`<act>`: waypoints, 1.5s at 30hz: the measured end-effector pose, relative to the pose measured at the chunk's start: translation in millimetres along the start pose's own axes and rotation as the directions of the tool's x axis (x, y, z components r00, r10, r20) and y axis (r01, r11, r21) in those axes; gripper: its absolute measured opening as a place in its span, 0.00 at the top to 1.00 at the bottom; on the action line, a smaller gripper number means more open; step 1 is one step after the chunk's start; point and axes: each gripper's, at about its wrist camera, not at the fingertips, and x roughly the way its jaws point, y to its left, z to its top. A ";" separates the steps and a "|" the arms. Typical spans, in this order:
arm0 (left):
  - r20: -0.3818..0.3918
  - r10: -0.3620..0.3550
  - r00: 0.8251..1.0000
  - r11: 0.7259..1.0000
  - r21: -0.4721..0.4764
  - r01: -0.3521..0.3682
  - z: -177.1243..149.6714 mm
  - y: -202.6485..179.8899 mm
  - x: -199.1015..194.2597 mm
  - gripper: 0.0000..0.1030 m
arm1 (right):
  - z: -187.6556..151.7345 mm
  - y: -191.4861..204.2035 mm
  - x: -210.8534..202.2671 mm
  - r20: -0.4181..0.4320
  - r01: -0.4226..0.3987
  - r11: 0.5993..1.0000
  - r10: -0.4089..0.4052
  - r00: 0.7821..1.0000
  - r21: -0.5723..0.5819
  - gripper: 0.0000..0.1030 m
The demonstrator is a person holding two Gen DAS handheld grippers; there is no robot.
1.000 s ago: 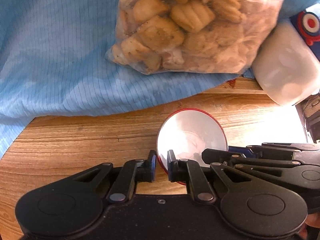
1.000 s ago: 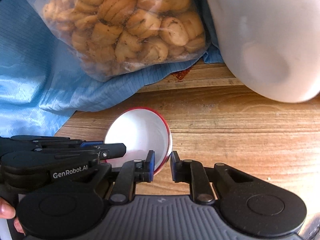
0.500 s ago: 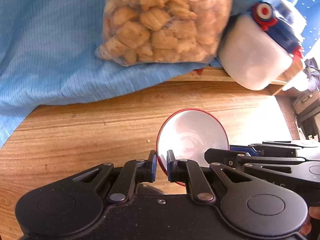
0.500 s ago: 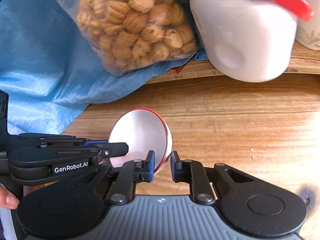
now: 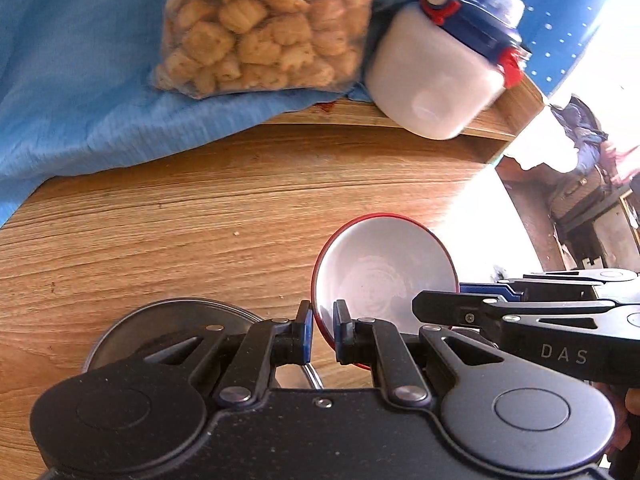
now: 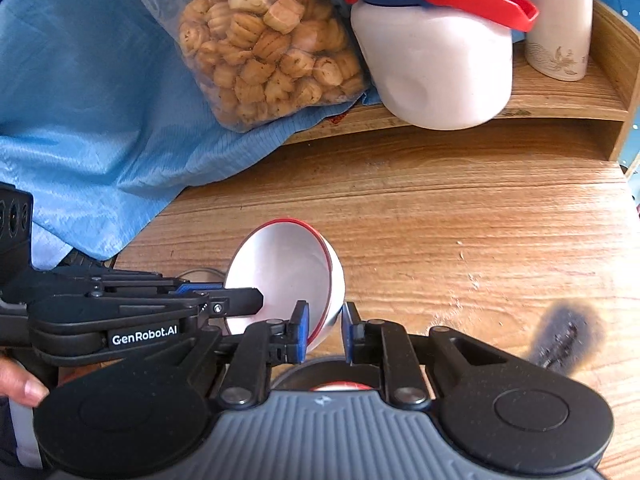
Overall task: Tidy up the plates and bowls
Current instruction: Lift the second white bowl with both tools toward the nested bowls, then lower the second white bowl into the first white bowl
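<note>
A white bowl with a red rim [image 5: 384, 268] is held tilted above the wooden table, gripped from both sides. My left gripper [image 5: 320, 334] is shut on its left rim. My right gripper [image 6: 323, 332] is shut on its right rim; the bowl also shows in the right wrist view [image 6: 288, 276]. A grey metal plate [image 5: 168, 328] lies on the table under my left gripper. Below my right gripper a dark dish with something red and white in it [image 6: 336, 386] peeks out, mostly hidden.
A blue cloth [image 5: 80, 80] covers the back left. A clear bag of biscuits [image 6: 268, 44] and a white jug with a blue lid and red handle [image 6: 436, 52] stand on a raised shelf, with a white cup [image 6: 560, 24] at the far right. A dark scorch mark [image 6: 568, 336] is on the table.
Both grippers have pulled back and up from the shelf, carrying the bowl. The bag and jug now look farther away, and the grey plate has come into view below.
</note>
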 end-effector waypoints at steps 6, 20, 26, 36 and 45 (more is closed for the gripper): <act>-0.005 -0.026 1.000 0.999 0.044 0.026 -3.4 -10.4 -0.4 0.90 | -7.1 -2.3 -13.5 -0.010 0.009 1.000 -0.009 1.000 -0.014 0.81; -0.009 -0.057 0.998 0.994 0.095 0.058 -15.0 -26.6 -6.4 0.90 | -24.1 -4.8 -36.9 -0.021 0.012 1.000 -0.012 1.000 -0.012 0.80; -0.014 -0.066 0.998 0.991 0.119 0.067 -16.2 -33.0 -9.0 0.90 | -28.5 -8.3 -45.7 -0.016 0.011 1.000 -0.011 1.000 -0.001 0.80; -0.080 -0.105 0.991 0.979 0.165 0.117 -24.4 -46.7 -4.0 0.89 | -42.0 -16.7 -57.5 -0.047 0.024 0.999 -0.022 0.999 0.048 0.80; -0.145 -0.104 0.984 0.968 0.214 0.134 -32.3 -58.2 5.1 0.87 | -54.0 -21.8 -58.2 -0.100 0.034 0.995 -0.025 0.995 0.092 0.79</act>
